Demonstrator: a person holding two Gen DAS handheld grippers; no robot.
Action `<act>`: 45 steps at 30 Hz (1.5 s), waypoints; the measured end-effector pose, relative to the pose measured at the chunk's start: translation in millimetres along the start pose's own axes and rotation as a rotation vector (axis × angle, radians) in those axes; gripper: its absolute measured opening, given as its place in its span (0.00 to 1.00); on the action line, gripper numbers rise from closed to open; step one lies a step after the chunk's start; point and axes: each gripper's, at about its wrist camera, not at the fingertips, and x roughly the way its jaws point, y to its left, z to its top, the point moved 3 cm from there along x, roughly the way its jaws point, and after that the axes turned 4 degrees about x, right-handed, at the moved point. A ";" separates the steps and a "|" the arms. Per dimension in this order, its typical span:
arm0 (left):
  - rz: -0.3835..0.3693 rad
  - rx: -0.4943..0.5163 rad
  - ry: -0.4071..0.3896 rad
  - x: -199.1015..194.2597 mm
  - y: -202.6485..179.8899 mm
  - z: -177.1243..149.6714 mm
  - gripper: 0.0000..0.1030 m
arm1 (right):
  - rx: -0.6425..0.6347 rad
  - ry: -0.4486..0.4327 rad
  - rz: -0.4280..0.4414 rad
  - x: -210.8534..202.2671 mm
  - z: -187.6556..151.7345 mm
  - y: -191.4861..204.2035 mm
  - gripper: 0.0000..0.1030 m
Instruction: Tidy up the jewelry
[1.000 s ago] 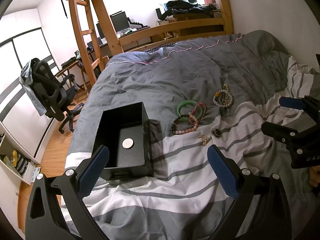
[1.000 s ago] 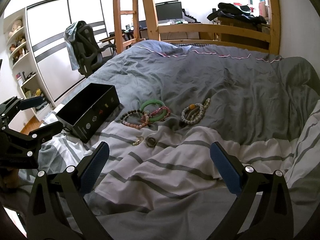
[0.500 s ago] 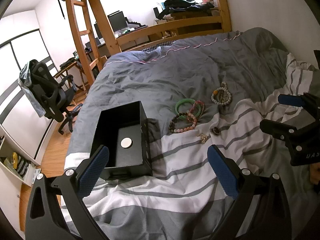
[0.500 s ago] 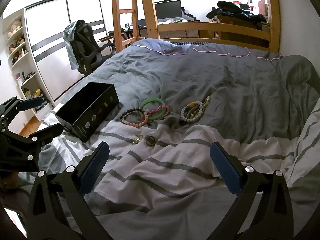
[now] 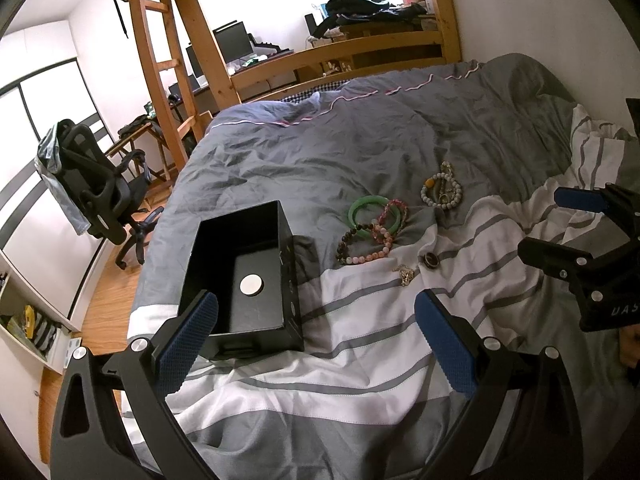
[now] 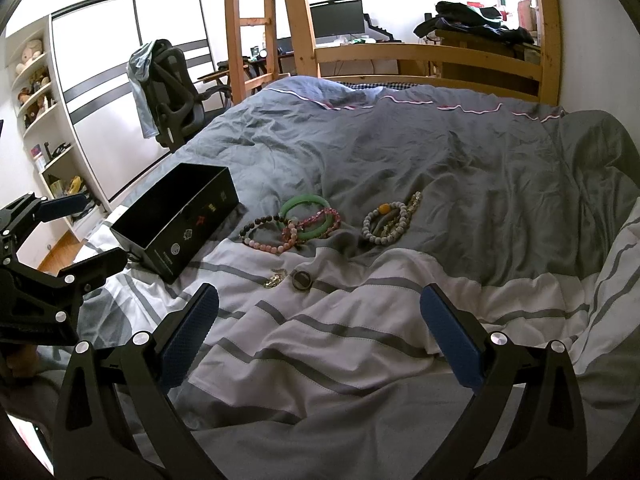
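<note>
Both grippers are hovering over the striped near end of the bed [image 6: 400, 160], tilted down toward it. Left gripper [image 5: 316, 332]: fingers spread wide, holding nothing, hanging just short of the black box [image 5: 244, 276]. Right gripper [image 6: 320, 320]: also spread wide and empty, hanging short of the jewelry.

Hard to make out: the small gold-coloured piece [image 6: 274, 279] is too tangled to say whether it is a chain or a clasp. The dark ring [image 6: 301, 280] is lying just beside it. The hands themselves are mostly cut off at the frame edges.

Jewelry is sitting mid-bed, where grey cover is meeting the white stripe. A green bangle [image 6: 306, 216] is overlapping a pink beaded bracelet [image 5: 394, 220] and a dark-and-pink beaded bracelet [image 6: 264, 234]. A grey beaded strand with an orange bead [image 6: 390, 220] is lying apart, toward the wall side.

The box is standing open toward the bed's left edge, a pale round disc [image 5: 251, 285] lying on its floor.

Around: a wooden ladder [image 5: 160, 72] and an office chair [image 6: 172, 92] beyond the bed's left side.
</note>
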 end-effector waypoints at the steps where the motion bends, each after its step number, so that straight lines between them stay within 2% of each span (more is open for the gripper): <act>1: 0.000 0.000 0.000 -0.1 -0.1 -0.6 0.94 | 0.000 0.000 -0.001 -0.1 0.3 0.1 0.97; 31: -0.016 0.023 -0.008 2.9 -12.8 -1.2 0.94 | 0.035 0.000 0.044 -1.5 5.9 -1.4 0.97; 33: -0.021 0.037 -0.011 5.6 -15.5 1.8 0.93 | 0.057 -0.001 0.056 1.8 11.8 -4.6 0.97; 35: -0.038 0.051 -0.004 10.8 -17.8 5.9 0.88 | 0.065 -0.004 0.069 6.0 19.6 -6.3 0.96; 40: -0.103 0.078 0.024 31.0 -23.2 15.7 0.81 | 0.038 0.005 0.054 27.1 44.8 -9.1 0.88; 42: -0.132 0.094 0.037 40.5 -27.2 21.0 0.77 | 0.030 0.023 0.033 40.8 53.9 -13.9 0.76; 45: -0.163 0.111 0.059 59.1 -35.9 28.2 0.74 | 0.021 0.064 0.005 64.4 61.9 -25.0 0.64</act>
